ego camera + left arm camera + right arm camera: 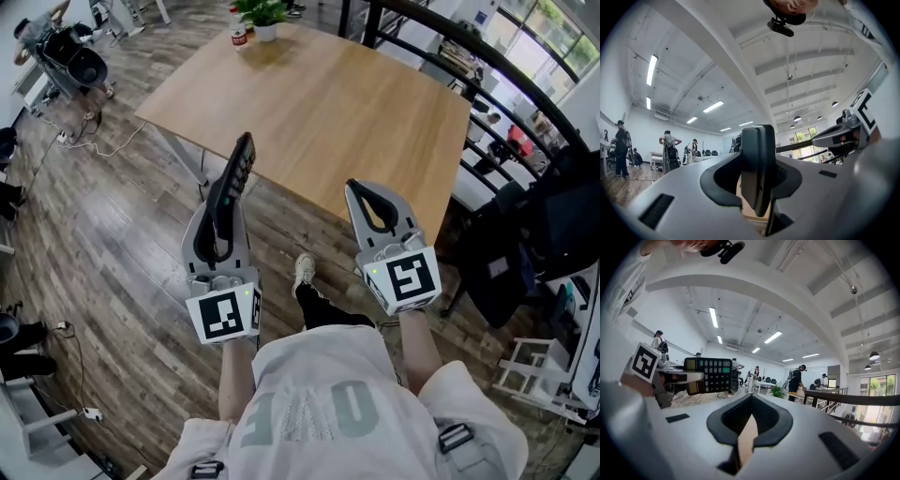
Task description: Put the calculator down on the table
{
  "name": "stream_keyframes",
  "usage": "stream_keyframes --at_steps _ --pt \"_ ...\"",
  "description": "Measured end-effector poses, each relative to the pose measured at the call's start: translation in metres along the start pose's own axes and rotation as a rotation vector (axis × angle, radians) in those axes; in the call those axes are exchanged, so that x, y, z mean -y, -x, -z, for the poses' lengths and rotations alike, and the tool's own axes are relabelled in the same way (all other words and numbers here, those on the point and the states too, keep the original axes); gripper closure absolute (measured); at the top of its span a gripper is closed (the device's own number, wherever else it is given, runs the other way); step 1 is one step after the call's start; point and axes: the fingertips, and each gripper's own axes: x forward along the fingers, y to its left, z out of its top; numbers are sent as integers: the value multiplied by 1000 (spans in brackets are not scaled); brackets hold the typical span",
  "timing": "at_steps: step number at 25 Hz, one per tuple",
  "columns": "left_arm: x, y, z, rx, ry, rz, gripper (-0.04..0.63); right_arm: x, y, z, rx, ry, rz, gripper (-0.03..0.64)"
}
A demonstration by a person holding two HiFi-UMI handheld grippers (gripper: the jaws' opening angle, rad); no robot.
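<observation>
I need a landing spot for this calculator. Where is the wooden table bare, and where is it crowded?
The light wooden table is bare across its whole middle, its near edge and its right side. Only the far corner is taken: a green plant in a white pot with a small red-labelled bottle beside it.

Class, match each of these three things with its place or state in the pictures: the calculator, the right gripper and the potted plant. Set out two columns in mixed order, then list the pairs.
Things
1. calculator
2. right gripper
3. potted plant

Place or state
A. at the far edge of the table
B. jaws together, nothing between them
C. clamped in the left gripper, off the table

Pairs: 1-C, 2-B, 3-A
</observation>
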Motion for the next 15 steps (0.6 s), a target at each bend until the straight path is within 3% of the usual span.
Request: stream_keyframes --at_steps 7,15 --pt "-51 -92 -5 42 -41 -40 477 55 -91 -1 21 28 16 597" --pt "-77 -200 -3 46 -62 -22 477 103 -180 2 25 8 36 597"
